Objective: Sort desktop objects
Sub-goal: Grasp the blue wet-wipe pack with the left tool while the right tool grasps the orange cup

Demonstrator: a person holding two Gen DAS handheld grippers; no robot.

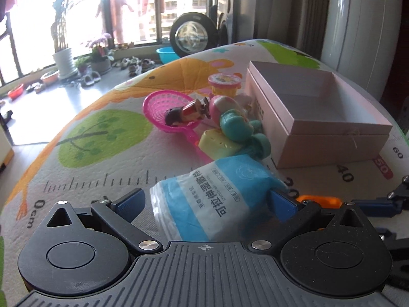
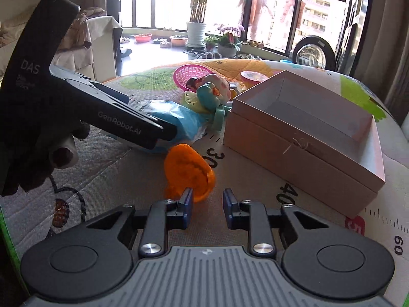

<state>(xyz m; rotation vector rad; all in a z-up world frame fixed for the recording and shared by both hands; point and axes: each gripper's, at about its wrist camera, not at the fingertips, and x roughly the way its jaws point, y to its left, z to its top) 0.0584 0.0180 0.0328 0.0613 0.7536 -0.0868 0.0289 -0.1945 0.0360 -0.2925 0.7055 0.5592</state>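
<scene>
Left wrist view: your left gripper (image 1: 207, 199) stands wide around the blue wipes pack (image 1: 214, 194); centre it before squeezing. Your right gripper (image 2: 207, 206) is narrowed, empty, beside the orange toy (image 2: 188, 172). Aim for the pink box (image 2: 306, 117).

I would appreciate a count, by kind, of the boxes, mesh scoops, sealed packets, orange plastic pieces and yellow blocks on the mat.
Open pink box: 1
Pink mesh scoop: 1
Blue-and-white packet: 1
Orange plastic piece: 1
Yellow block: 1
Total: 5
</scene>
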